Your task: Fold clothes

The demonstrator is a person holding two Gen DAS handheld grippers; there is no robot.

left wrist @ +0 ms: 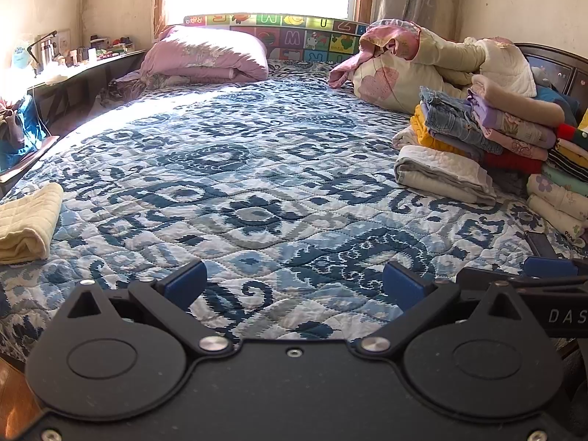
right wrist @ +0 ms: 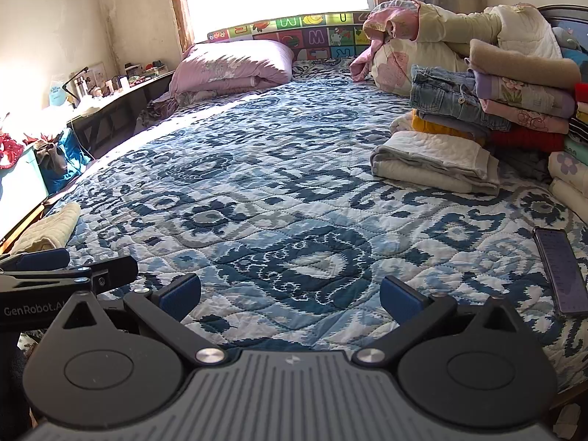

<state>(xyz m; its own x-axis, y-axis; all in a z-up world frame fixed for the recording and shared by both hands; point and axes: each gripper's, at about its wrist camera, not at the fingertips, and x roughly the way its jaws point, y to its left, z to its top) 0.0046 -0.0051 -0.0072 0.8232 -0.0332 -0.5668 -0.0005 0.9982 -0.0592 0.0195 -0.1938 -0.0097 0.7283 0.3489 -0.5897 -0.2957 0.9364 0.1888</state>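
Hand-held grippers: left (left wrist: 294,286) and right (right wrist: 290,294) held apart, nothing gripped.
Risk: phone (right wrist: 560,272), lower right, possibly snagged when the folded stack (right wrist: 514,110) is reached.

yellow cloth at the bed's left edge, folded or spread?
Folded. The yellow cloth lies as a compact doubled-over bundle, layered edges showing, on the quilt. Neither gripper touches it.
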